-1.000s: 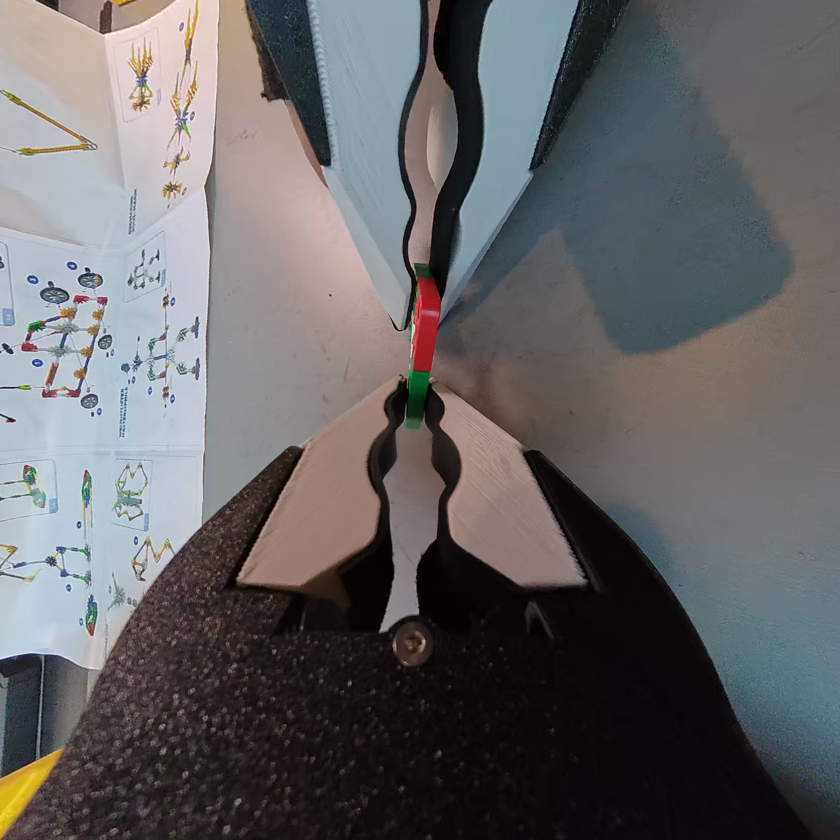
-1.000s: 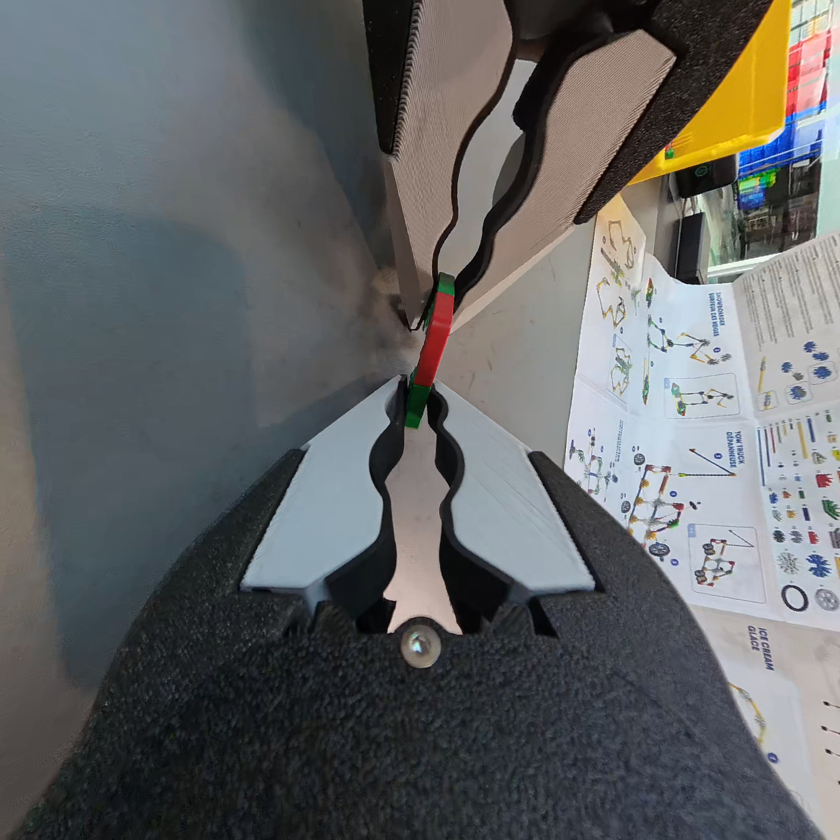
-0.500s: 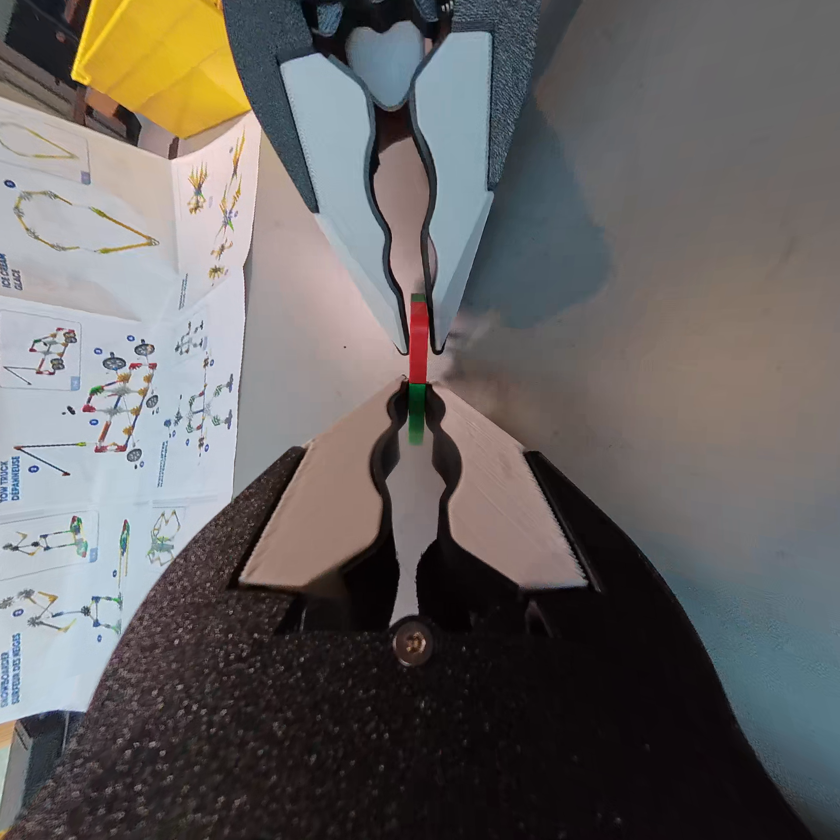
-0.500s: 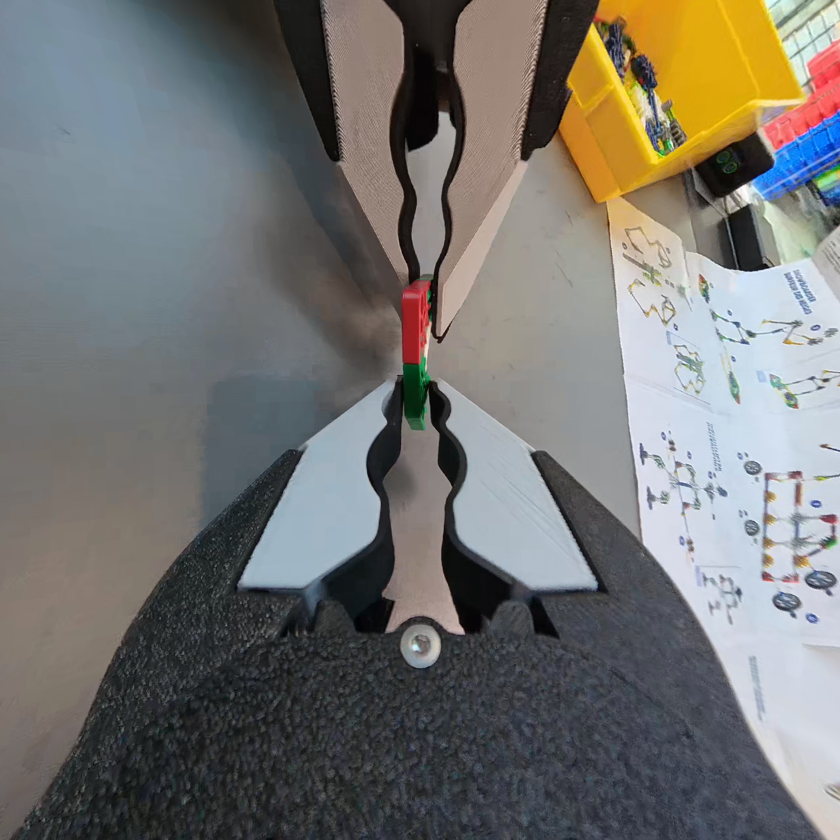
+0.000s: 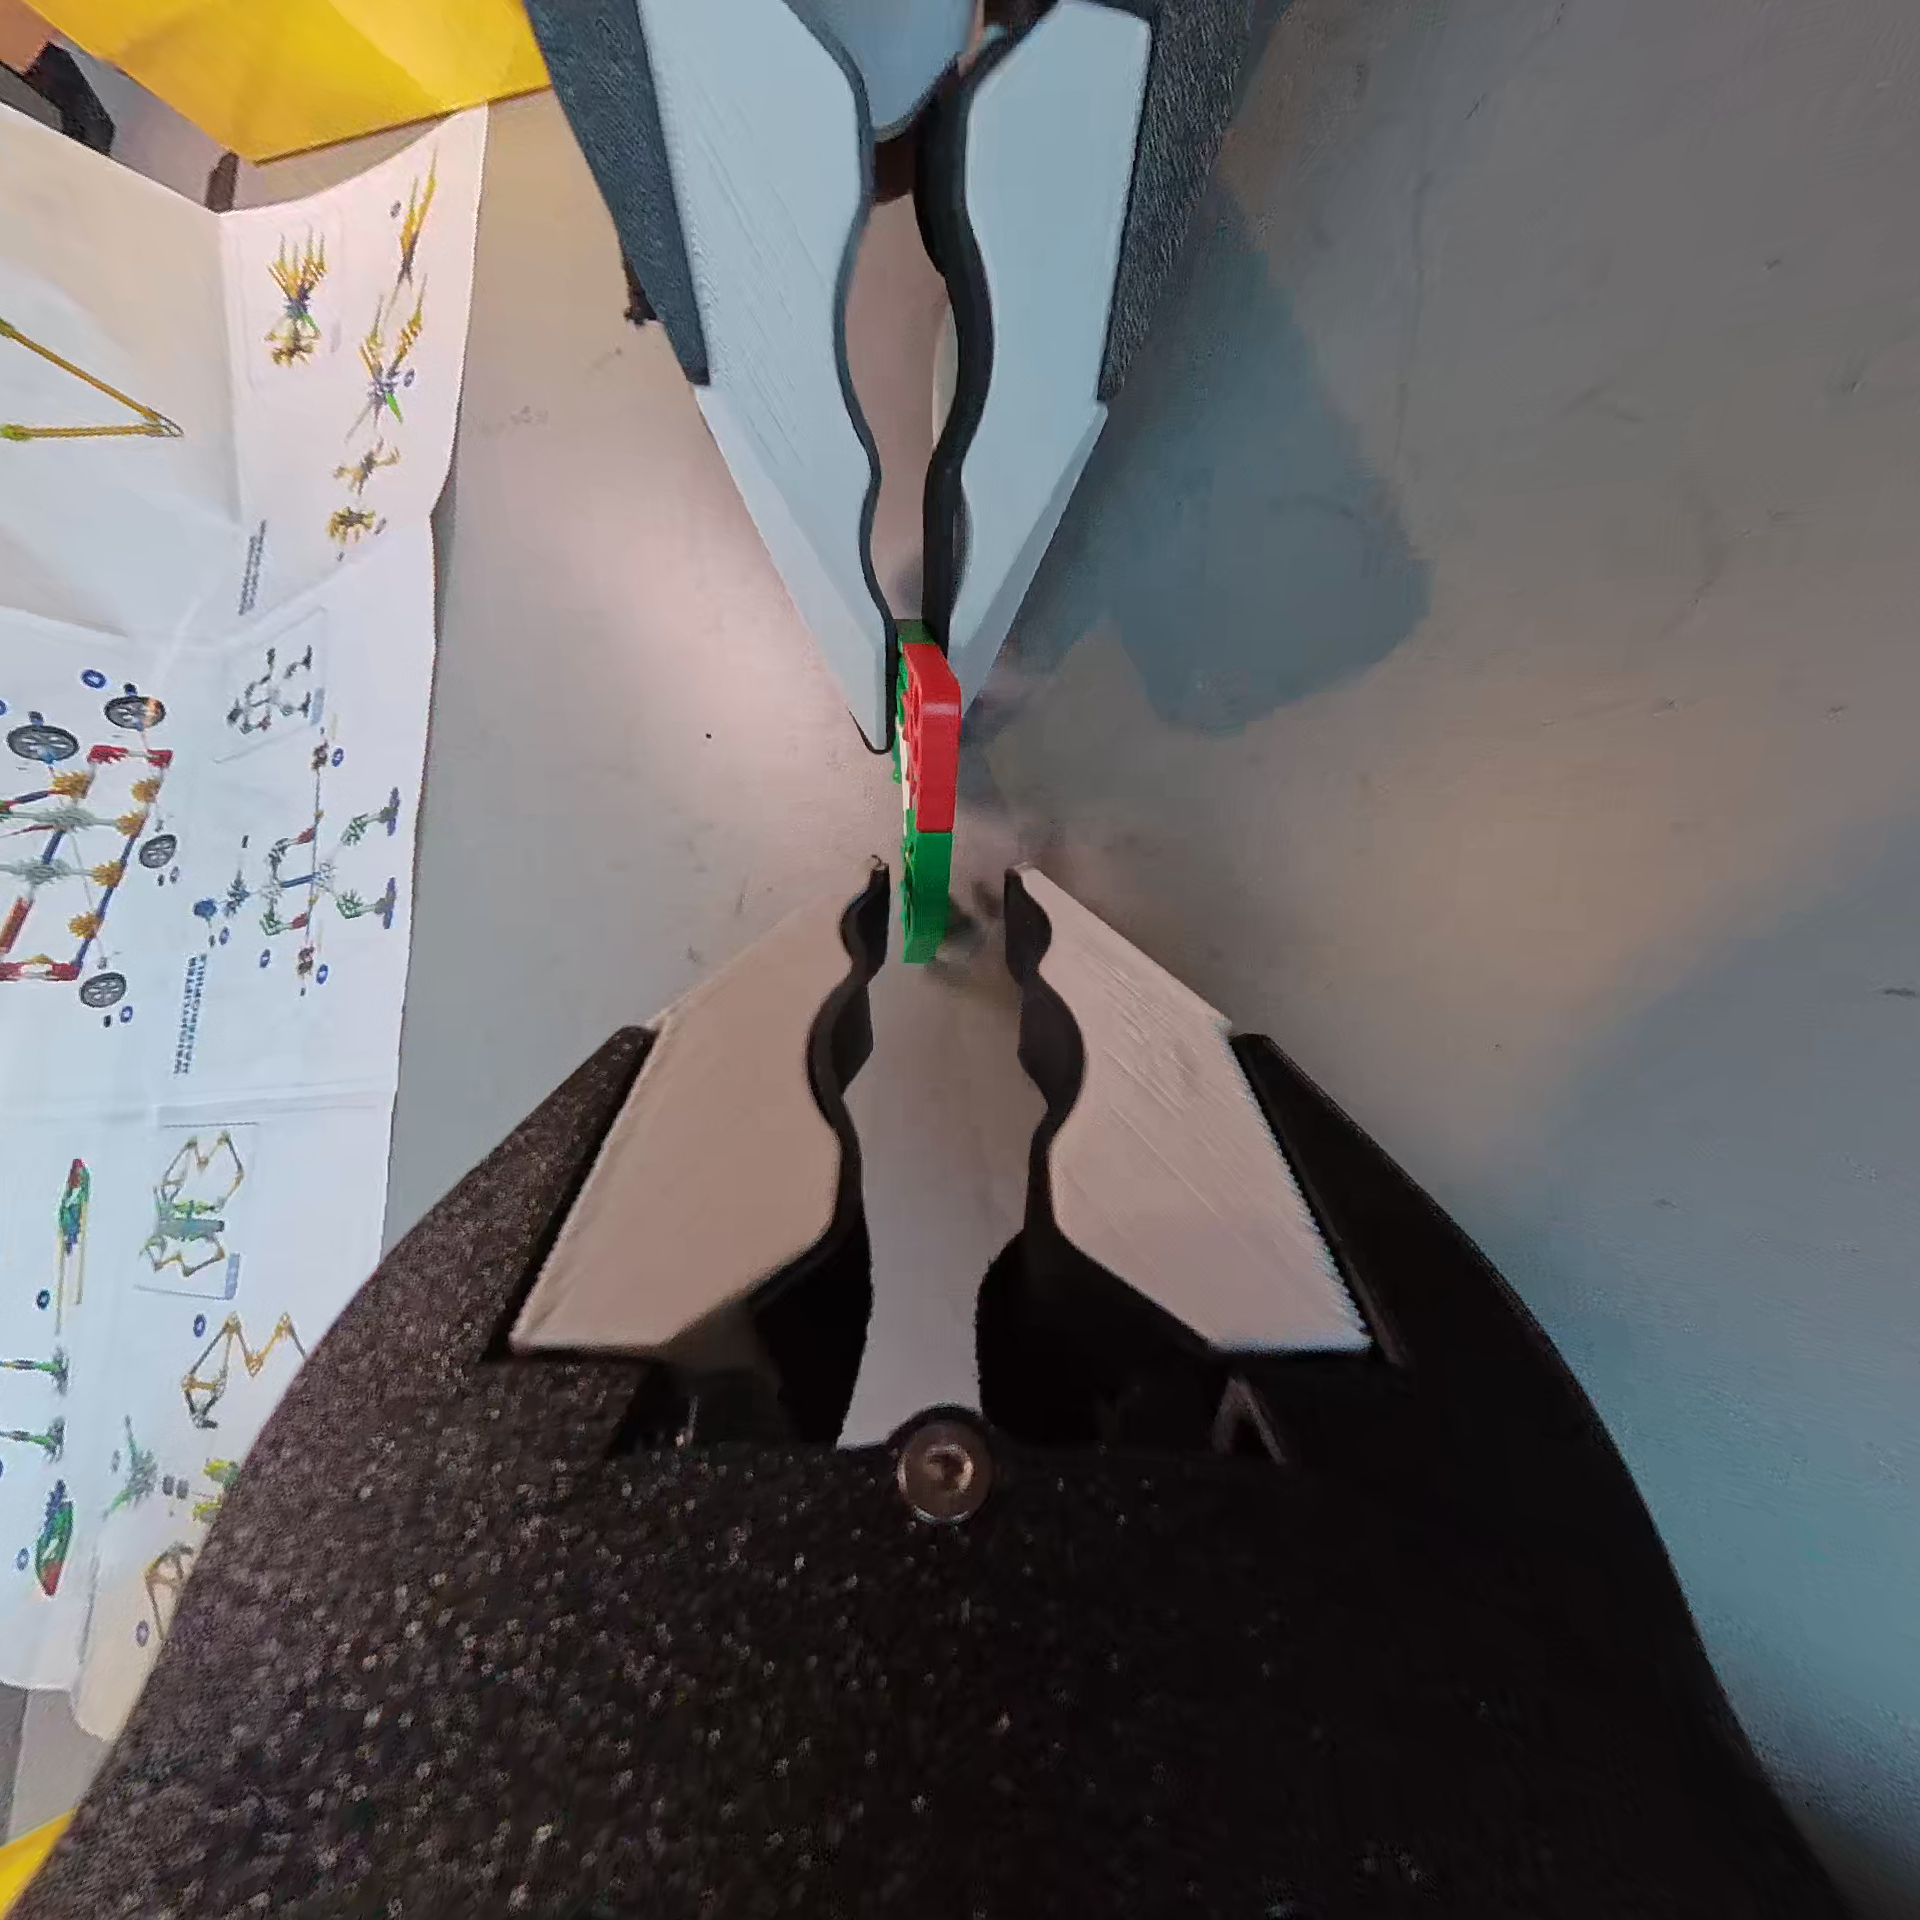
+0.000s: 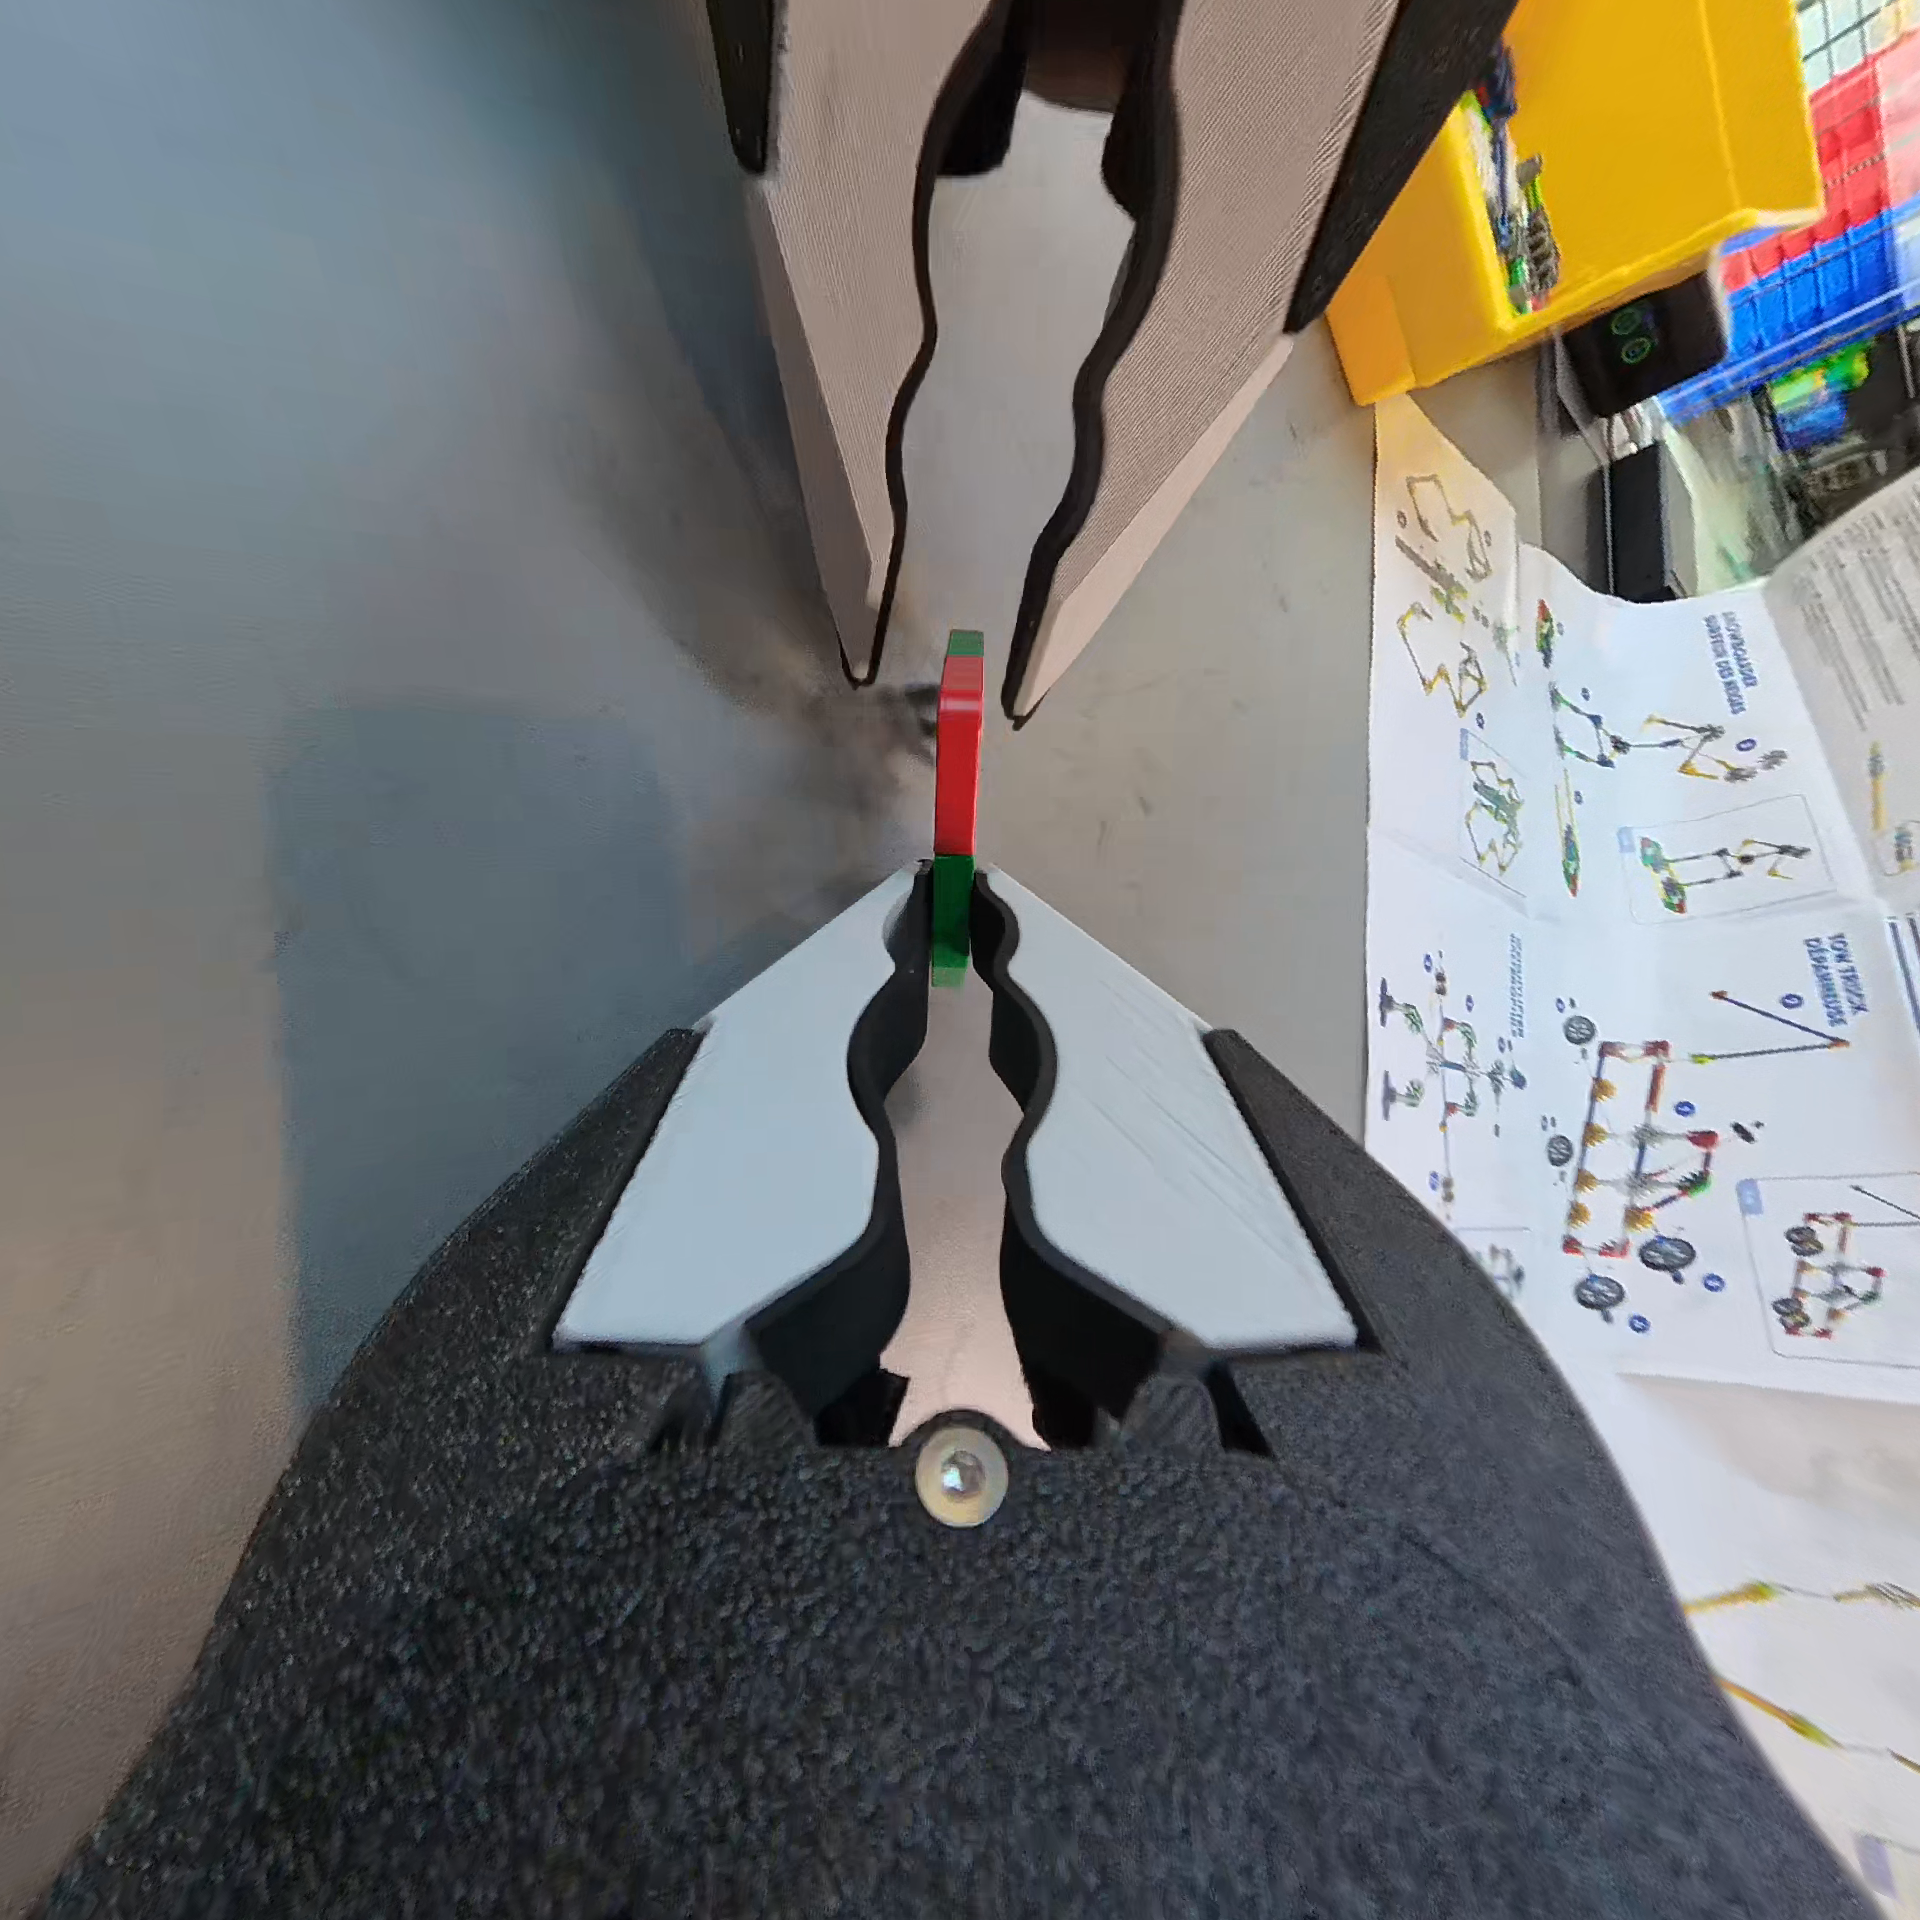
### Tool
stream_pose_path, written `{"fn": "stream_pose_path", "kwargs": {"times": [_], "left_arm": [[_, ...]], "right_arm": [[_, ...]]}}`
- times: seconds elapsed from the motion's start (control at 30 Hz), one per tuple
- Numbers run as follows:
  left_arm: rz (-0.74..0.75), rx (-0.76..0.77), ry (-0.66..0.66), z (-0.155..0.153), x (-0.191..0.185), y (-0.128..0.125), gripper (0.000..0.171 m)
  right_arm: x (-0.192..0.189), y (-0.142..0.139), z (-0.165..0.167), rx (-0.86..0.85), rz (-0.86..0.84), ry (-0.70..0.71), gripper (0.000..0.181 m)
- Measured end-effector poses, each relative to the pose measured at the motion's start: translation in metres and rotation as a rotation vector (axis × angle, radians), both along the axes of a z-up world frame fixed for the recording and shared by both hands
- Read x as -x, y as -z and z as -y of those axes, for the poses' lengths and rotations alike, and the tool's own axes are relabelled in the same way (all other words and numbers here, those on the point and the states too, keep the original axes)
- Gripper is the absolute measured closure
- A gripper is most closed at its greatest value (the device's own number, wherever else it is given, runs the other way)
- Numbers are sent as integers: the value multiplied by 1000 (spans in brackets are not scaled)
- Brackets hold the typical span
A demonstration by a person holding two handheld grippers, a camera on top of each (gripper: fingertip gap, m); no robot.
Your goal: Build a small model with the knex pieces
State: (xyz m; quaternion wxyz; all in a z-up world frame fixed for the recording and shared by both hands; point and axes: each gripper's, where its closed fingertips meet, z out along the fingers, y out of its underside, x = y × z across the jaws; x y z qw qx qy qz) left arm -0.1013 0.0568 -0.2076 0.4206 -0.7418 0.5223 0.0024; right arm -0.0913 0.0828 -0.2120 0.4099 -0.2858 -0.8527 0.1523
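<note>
The left gripper lets go: its jaws now stand apart around the green end, where they were clamped before; the right gripper alone pinches the small red-and-green plastic construction piece above the grey counter

Bright even light, soft blue-grey shadows on the tabletop, wide-angle edge bending, slight motion blur

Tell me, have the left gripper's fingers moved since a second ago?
Yes: the left gripper has spread open, off the red-green piece it clamped.
</note>
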Motion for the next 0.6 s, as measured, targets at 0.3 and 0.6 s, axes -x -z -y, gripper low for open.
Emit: {"fn": "stream_pose_path", "kwargs": {"times": [0.3,0.6], "left_arm": [[-126,-107,-43,-13,1,1,166],[-16,-20,9,-5,-2,0,166]], "right_arm": [[4,0,0,-185,2,52,176],[1,1,14,50,44,-62,173]]}}
